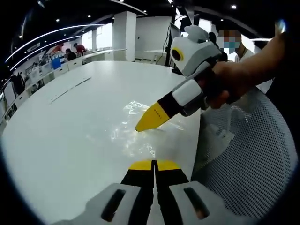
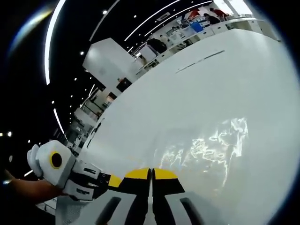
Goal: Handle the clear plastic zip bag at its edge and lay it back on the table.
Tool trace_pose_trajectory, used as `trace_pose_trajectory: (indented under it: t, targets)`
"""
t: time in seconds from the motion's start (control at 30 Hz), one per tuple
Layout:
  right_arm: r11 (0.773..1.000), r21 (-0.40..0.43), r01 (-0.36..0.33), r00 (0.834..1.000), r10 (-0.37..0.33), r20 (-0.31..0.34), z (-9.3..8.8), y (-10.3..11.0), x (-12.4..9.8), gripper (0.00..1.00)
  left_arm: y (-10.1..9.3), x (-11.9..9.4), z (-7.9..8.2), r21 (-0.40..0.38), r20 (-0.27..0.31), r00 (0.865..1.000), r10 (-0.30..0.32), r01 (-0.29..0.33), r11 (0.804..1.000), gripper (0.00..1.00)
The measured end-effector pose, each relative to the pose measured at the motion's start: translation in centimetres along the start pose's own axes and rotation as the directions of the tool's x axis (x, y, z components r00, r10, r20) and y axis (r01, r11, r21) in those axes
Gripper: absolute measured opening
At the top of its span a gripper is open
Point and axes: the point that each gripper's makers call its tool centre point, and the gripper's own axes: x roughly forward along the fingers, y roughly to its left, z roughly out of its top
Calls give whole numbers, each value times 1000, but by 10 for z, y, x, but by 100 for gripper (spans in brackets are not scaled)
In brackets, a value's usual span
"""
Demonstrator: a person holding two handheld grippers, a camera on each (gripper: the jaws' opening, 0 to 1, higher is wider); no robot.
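Note:
The clear plastic zip bag (image 1: 140,133) lies flat and wrinkled on the white table (image 1: 70,126), showing mostly as glints. My left gripper (image 1: 153,165) is shut, its yellow tips just short of the bag's near edge. My right gripper (image 1: 138,127), held by a hand, comes in from the right with its yellow tips shut and resting on the bag's middle. In the right gripper view the right gripper (image 2: 151,174) is shut at the edge of the bag (image 2: 211,143), with the left gripper (image 2: 114,181) close beside it. Whether any film is pinched cannot be made out.
A grey mesh chair back (image 1: 248,154) stands right of the table's curved edge. A person's hand (image 1: 229,82) holds the right gripper. A dark slot line (image 1: 70,89) crosses the far tabletop. Desks with seated people (image 1: 70,54) stand far behind.

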Motion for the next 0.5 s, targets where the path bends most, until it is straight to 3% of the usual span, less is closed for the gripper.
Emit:
trace_pose_trajectory:
  t: [0.5]
  targets:
    - [990, -138, 7, 1000, -10, -25, 6, 8, -7, 0, 11, -10, 8, 16, 37, 999, 7, -7, 1000, 14]
